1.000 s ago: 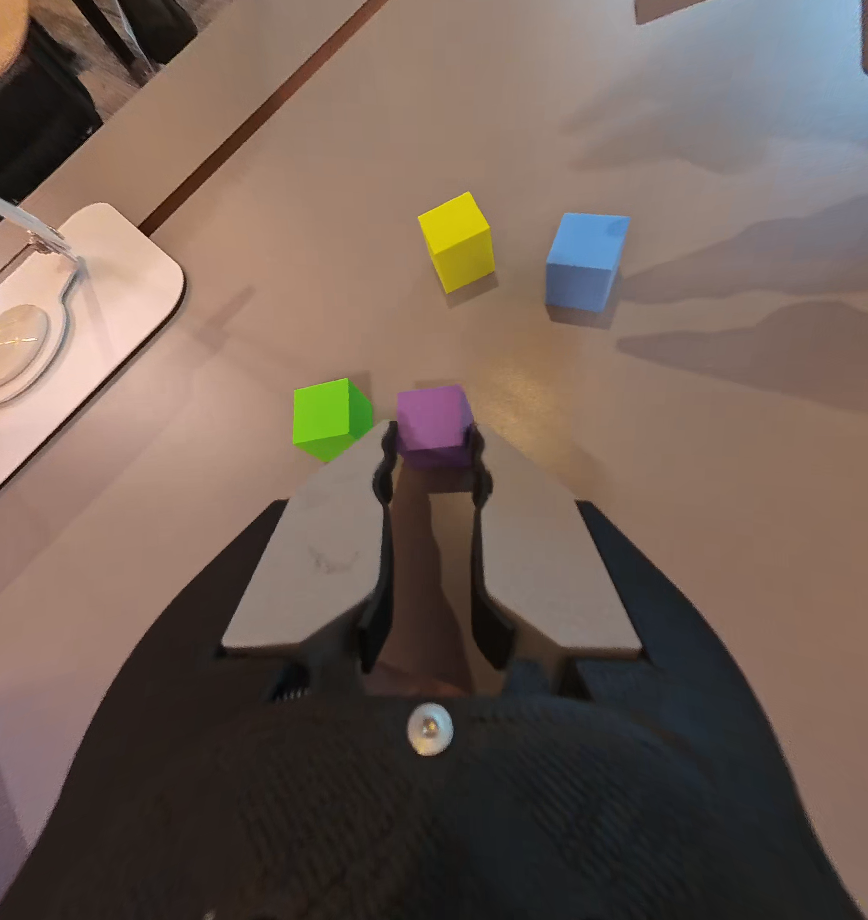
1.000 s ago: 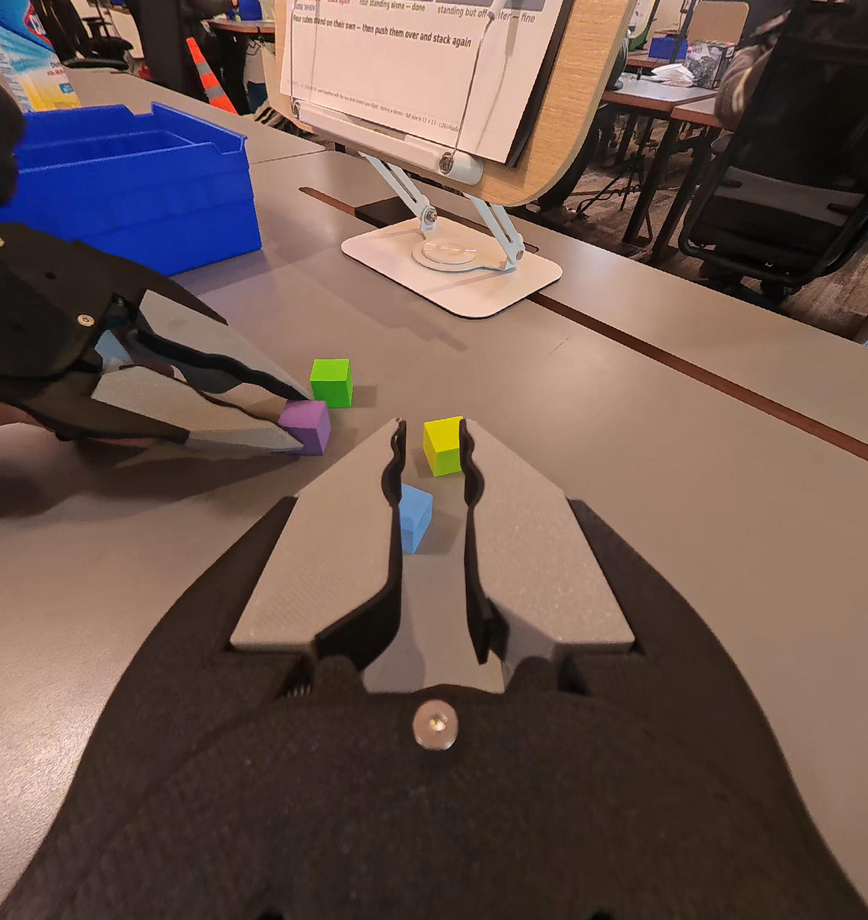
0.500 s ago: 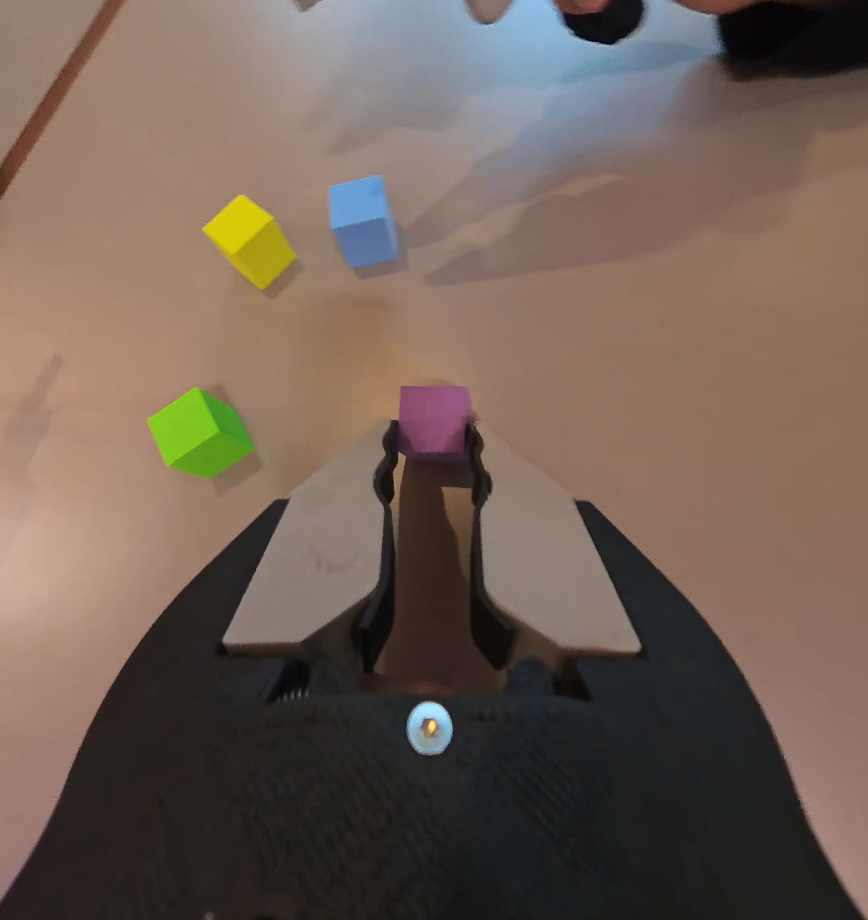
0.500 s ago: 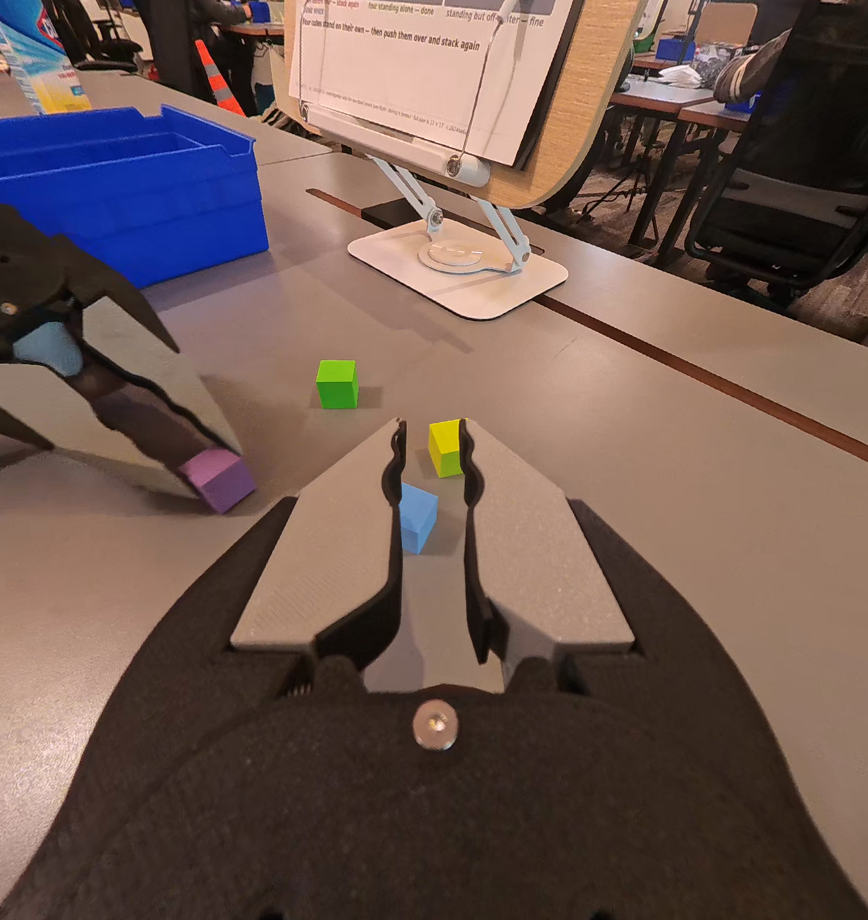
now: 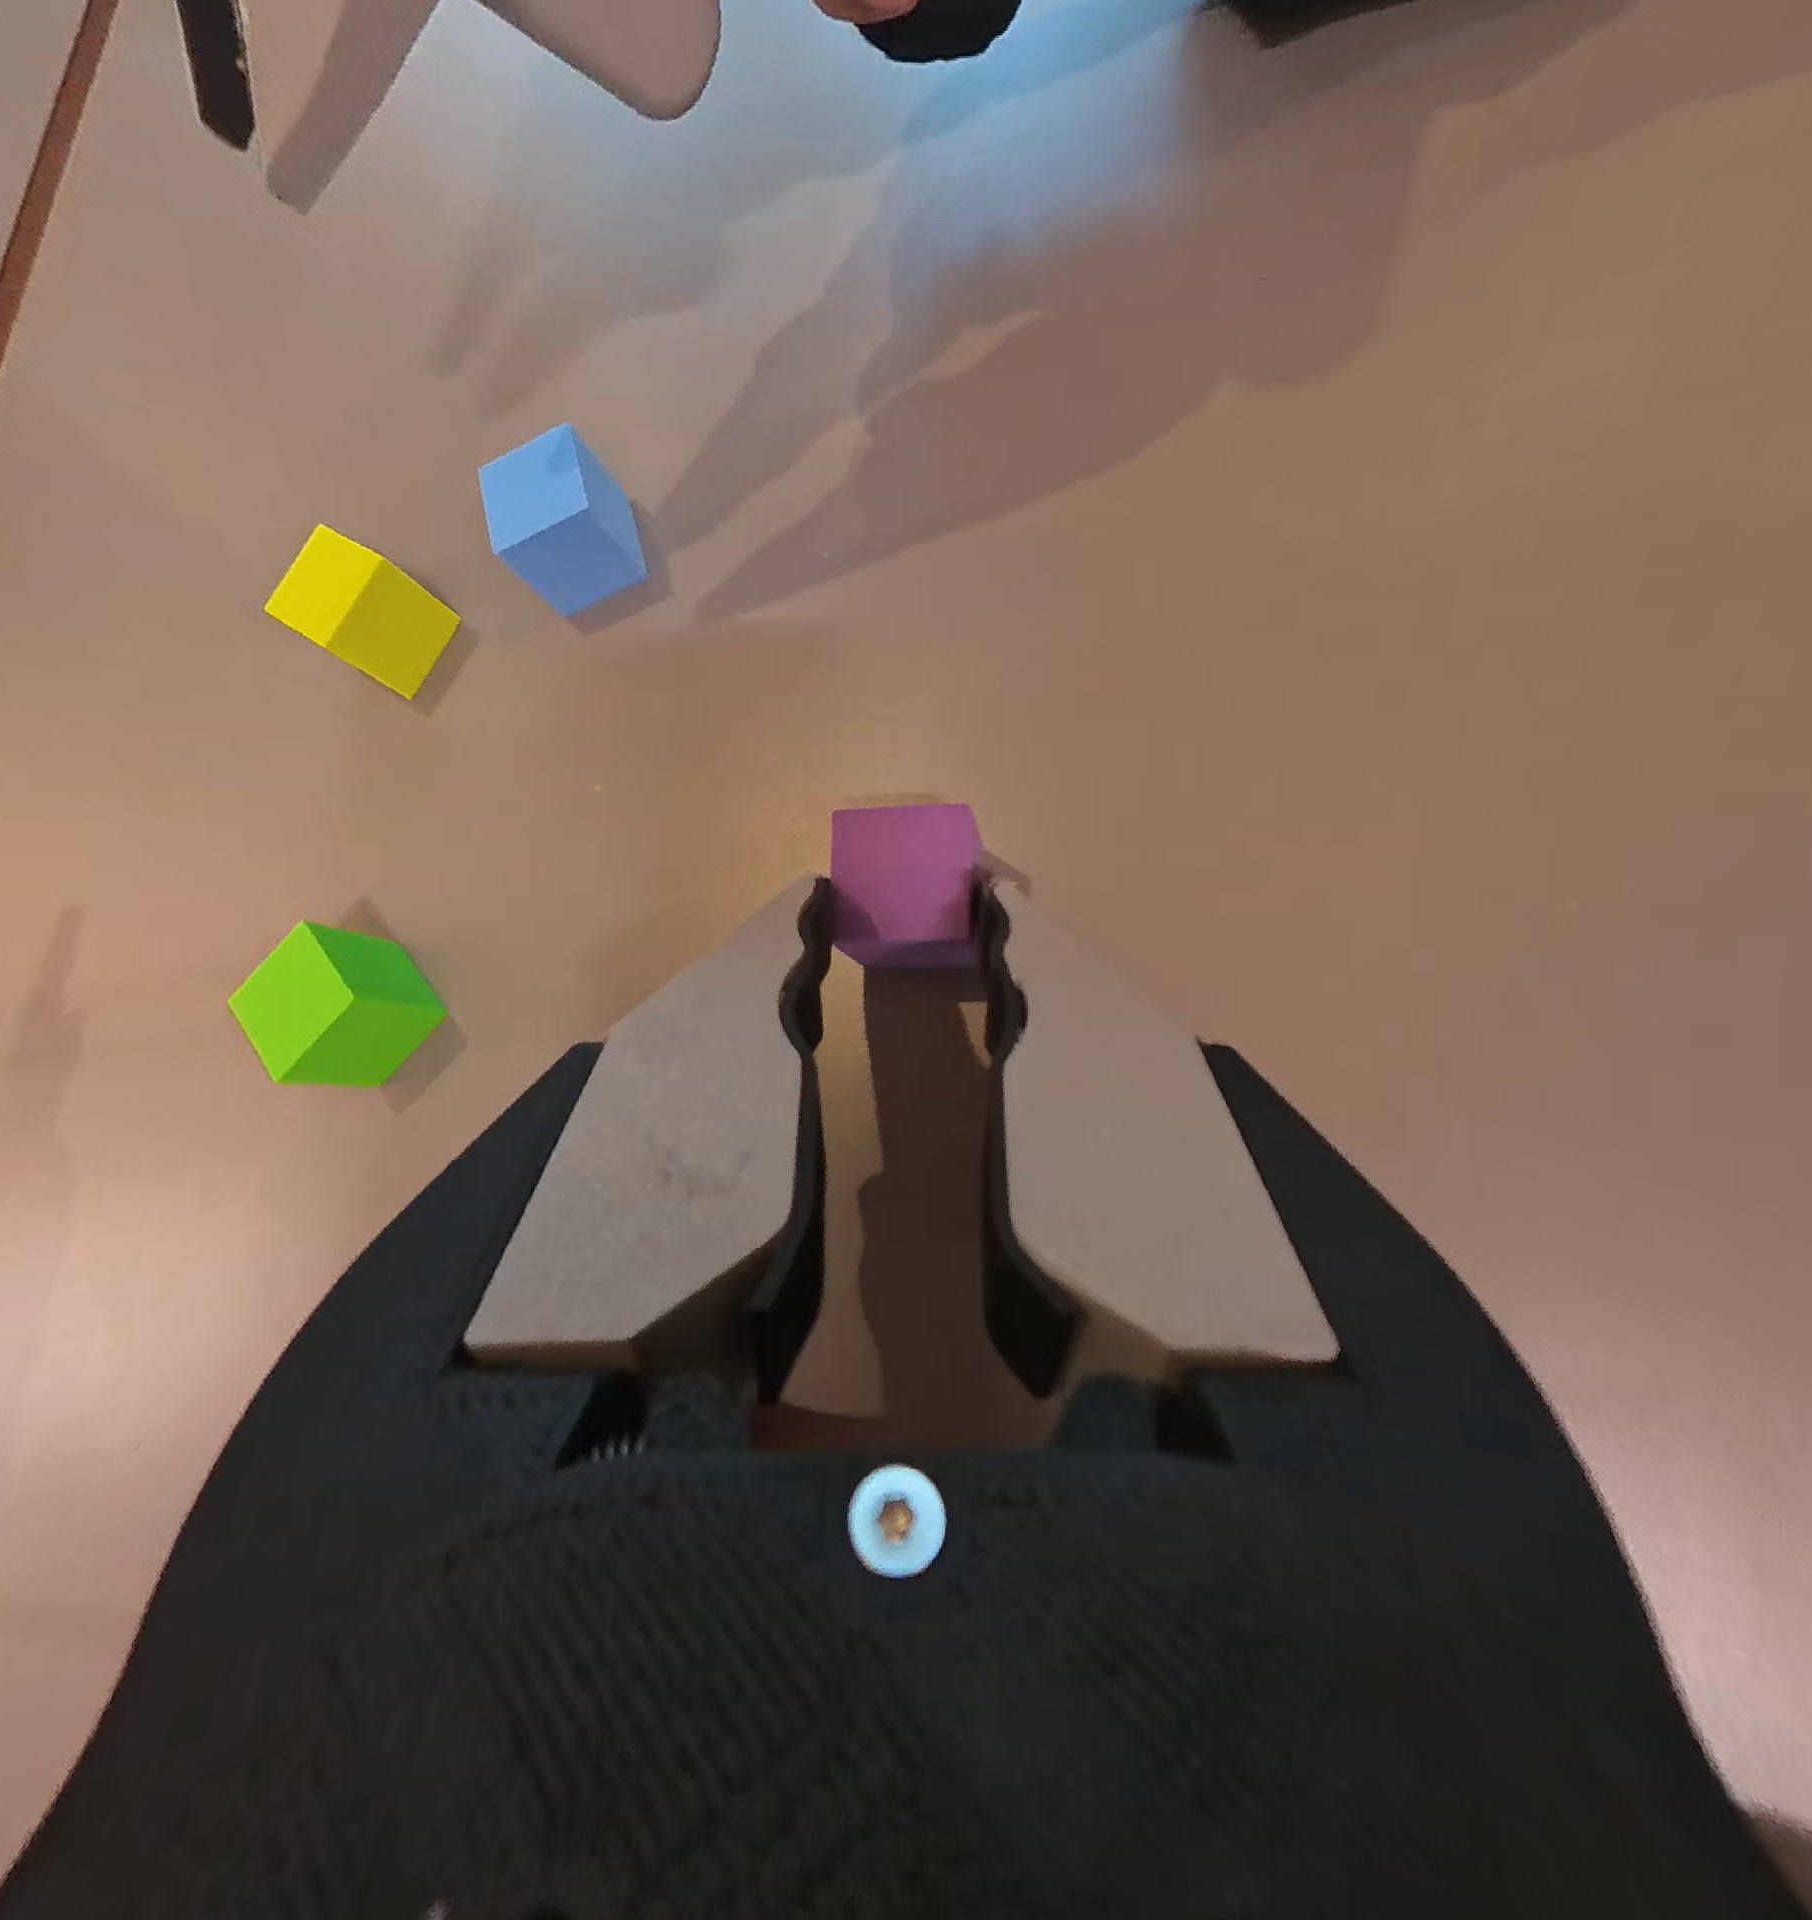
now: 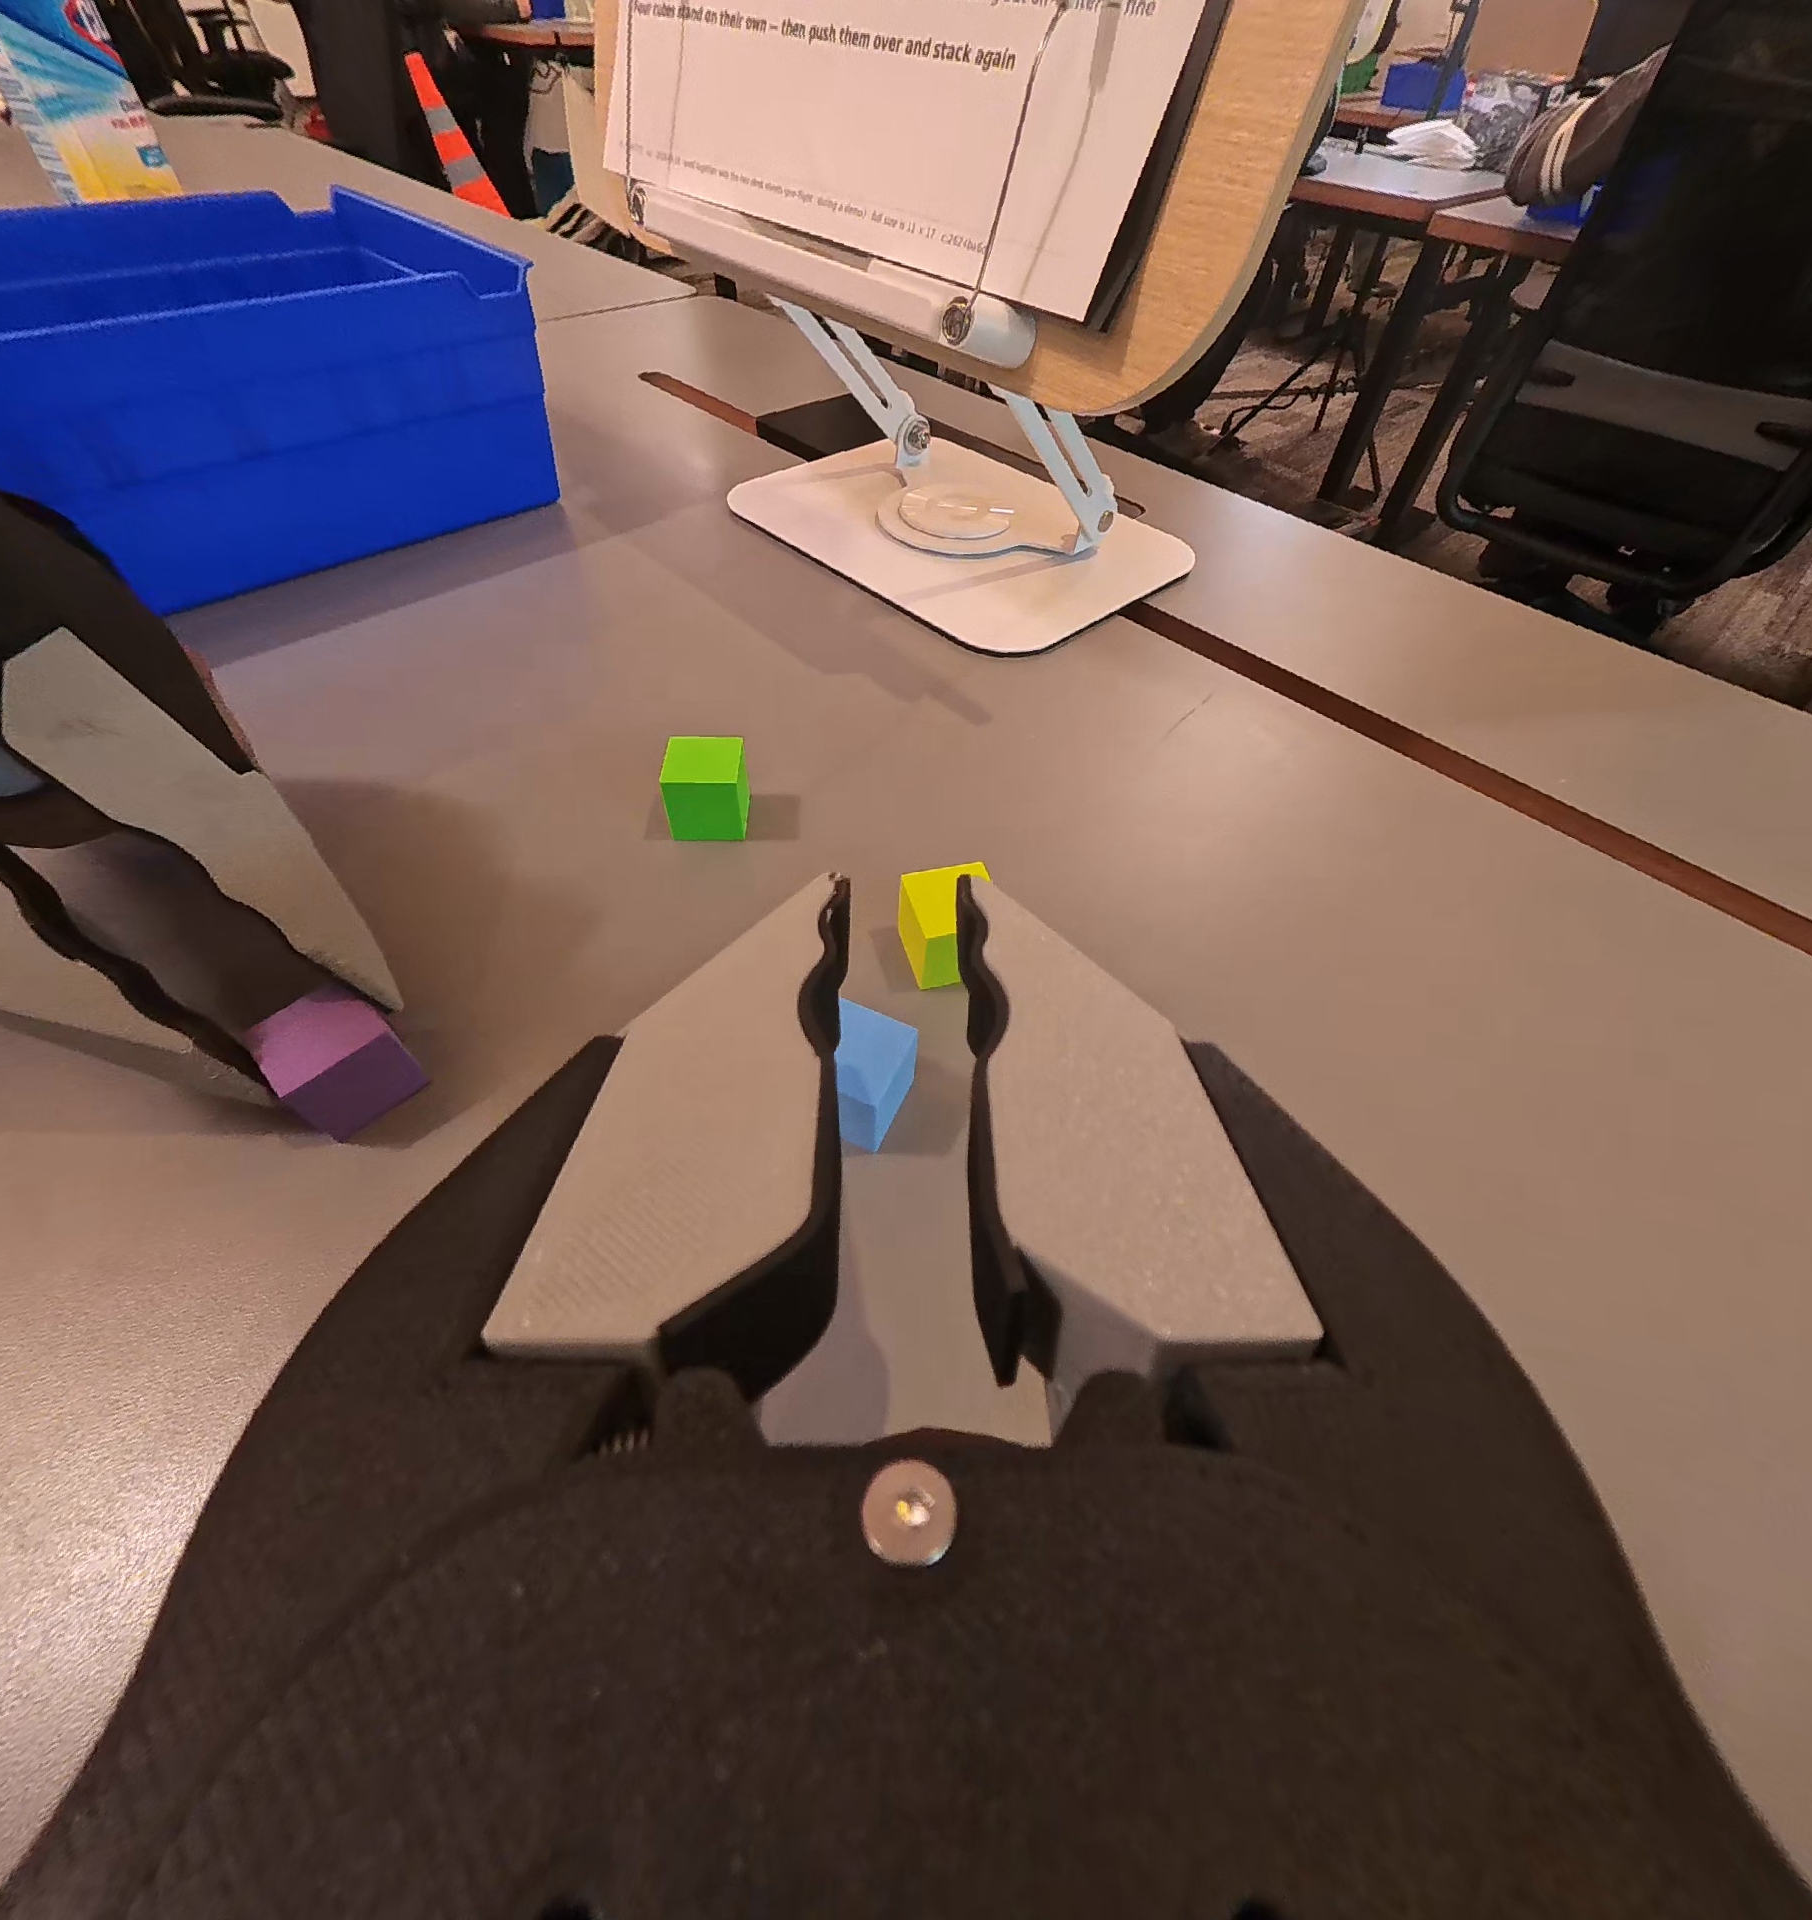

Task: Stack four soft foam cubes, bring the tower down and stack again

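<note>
The grey table (image 6: 1297,1039) is smooth and matte, with a dark seam across it far beyond the right jaws. Behind the left gripper (image 6: 299,1039) stands a blue plastic bin (image 6: 258,416), and well ahead of the right jaws a white stand (image 6: 985,561) carries a wooden board with a sheet of paper.

The left gripper leans steeply down, tips at the table, and its jaws are clamped on the purple cube (image 5: 902,883), which sits at the very tips and seems to touch the table. Compared with a second ago, this gripper has turned and carried the purple cube away from the green cube (image 5: 336,1006); that one now lies well to the left of the left jaws.

The right gripper (image 6: 902,904) hovers low and nearly level, its jaws apart with nothing between them; it has hardly moved. The blue cube (image 6: 876,1070) lies on the table under the gap between its jaws, and the yellow cube (image 6: 928,925) just beyond its tips. All cubes are small matte foam blocks with sharp edges, none stacked.
</note>
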`<state>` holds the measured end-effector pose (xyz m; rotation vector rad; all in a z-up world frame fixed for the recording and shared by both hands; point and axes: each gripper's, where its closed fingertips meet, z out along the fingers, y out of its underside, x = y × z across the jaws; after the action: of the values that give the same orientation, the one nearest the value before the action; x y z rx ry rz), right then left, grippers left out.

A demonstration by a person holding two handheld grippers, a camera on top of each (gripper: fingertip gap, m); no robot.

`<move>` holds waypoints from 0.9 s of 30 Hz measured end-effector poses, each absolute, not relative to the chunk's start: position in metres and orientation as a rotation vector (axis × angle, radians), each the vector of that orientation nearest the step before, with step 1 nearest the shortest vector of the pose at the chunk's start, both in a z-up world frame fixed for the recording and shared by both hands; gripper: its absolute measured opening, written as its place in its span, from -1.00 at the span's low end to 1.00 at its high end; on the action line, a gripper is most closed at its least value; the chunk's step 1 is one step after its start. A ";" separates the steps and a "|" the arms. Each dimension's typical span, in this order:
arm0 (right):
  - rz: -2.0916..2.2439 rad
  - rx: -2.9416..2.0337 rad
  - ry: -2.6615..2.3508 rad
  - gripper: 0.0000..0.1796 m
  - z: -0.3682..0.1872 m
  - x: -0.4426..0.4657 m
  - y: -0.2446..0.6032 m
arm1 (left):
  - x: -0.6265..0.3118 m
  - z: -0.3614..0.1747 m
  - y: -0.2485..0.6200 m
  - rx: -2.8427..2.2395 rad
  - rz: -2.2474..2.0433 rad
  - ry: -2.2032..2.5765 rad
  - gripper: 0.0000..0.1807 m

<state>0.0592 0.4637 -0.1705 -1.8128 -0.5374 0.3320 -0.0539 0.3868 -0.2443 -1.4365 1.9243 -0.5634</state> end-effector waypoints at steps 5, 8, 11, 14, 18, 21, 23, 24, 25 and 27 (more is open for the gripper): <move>0.330 -1.812 -0.543 -0.80 -0.171 0.058 0.464 | -0.053 -0.245 0.386 -1.440 -0.578 1.918 -0.71; 0.332 -1.812 -0.542 -0.80 -0.171 0.058 0.464 | -0.053 -0.245 0.387 -1.436 -0.578 1.916 -0.71; 0.332 -1.810 -0.542 -0.80 -0.170 0.058 0.463 | -0.053 -0.245 0.387 -1.438 -0.593 1.911 -0.71; 0.332 -1.810 -0.543 -0.80 -0.170 0.058 0.463 | -0.053 -0.245 0.387 -1.439 -0.605 1.905 -0.71; 0.332 -1.809 -0.543 -0.80 -0.169 0.058 0.463 | -0.053 -0.248 0.391 -1.446 -0.570 1.896 -0.67; 0.332 -1.805 -0.540 -0.80 -0.168 0.058 0.463 | -0.053 -0.248 0.397 -1.480 -0.548 1.859 -0.48; 0.333 -1.803 -0.538 -0.80 -0.167 0.059 0.463 | -0.054 -0.244 0.397 -1.498 -0.590 1.840 -0.40; 0.333 -1.802 -0.538 -0.80 -0.167 0.059 0.463 | -0.055 -0.240 0.397 -1.499 -0.616 1.822 -0.38; 0.333 -1.801 -0.538 -0.80 -0.167 0.059 0.463 | -0.055 -0.234 0.397 -1.498 -0.649 1.802 -0.36; 0.332 -1.800 -0.538 -0.80 -0.167 0.059 0.463 | -0.055 -0.222 0.397 -1.492 -0.728 1.748 -0.34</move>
<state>0.0589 0.4628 -0.1665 -1.8002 -0.5380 0.3325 -0.0551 0.3966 -0.2218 -1.4921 1.7481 -0.7280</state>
